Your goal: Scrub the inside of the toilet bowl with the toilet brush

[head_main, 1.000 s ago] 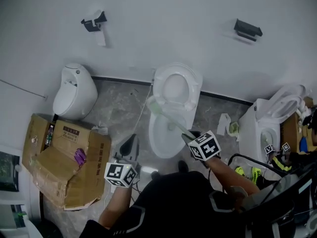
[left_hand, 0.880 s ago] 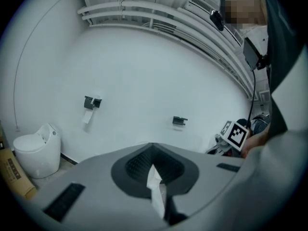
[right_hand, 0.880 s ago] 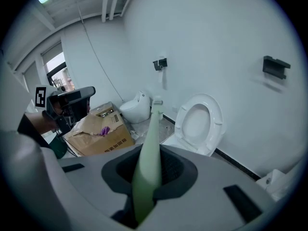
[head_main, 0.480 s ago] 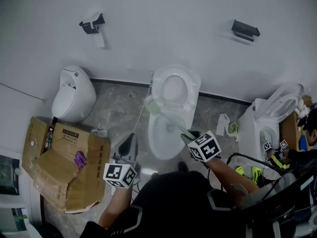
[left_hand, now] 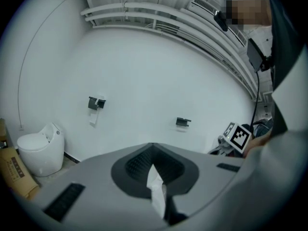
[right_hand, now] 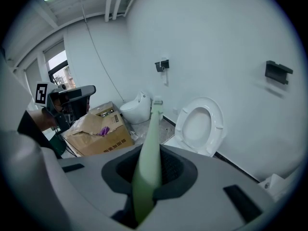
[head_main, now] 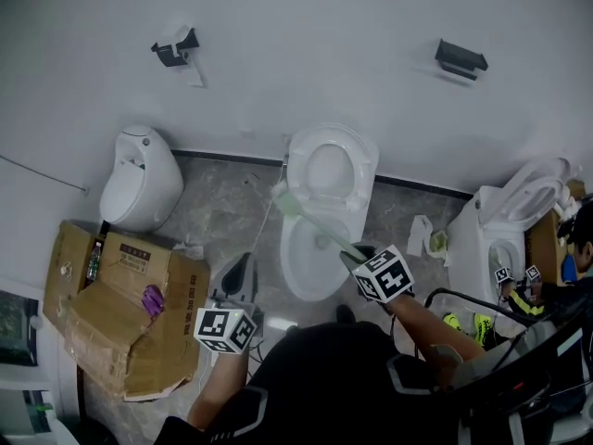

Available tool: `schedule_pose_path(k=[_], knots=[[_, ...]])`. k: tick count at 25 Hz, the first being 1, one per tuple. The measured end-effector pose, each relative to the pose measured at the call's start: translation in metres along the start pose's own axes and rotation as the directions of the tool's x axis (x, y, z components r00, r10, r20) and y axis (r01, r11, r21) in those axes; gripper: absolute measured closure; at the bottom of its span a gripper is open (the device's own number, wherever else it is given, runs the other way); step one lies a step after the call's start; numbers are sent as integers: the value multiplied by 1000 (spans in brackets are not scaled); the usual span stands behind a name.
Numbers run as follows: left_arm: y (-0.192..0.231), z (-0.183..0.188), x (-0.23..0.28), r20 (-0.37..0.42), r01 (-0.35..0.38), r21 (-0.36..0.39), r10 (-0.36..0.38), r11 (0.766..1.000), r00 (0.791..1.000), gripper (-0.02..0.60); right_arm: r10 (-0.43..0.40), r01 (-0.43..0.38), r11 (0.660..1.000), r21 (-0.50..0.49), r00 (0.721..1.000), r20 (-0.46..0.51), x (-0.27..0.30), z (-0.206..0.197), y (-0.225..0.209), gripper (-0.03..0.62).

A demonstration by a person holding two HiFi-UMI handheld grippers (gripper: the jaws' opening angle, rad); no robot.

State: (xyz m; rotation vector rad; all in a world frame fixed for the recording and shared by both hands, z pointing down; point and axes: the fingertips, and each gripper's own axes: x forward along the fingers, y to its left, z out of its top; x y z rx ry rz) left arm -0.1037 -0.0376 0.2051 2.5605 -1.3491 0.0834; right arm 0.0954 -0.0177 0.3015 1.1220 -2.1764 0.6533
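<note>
The right gripper (right_hand: 144,179) has its fingers clamped on the pale green toilet brush (head_main: 315,225), whose head is at the left rim of the toilet bowl (head_main: 310,267). The left gripper (left_hand: 153,170) is held aside, fingers pinching a white tissue scrap (left_hand: 156,196). Scrubbing looks barely begun; next, the head likely needs to dip inside.

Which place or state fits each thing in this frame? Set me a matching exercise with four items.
1 toilet brush
2 white tissue
3 cardboard box
4 toilet seat

a raised upright
b clamped in the left gripper
c clamped in the right gripper
d lying on the floor

Pairs: 1-c, 2-b, 3-d, 4-a.
</note>
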Motion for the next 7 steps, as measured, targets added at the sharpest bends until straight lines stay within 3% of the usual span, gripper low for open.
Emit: schedule_pose_path(k=[7], knots=[[-5, -5, -1, -3, 13, 0, -13, 1000, 1000, 572, 2, -2, 1000, 7, 1000, 4, 1, -2, 1, 531]])
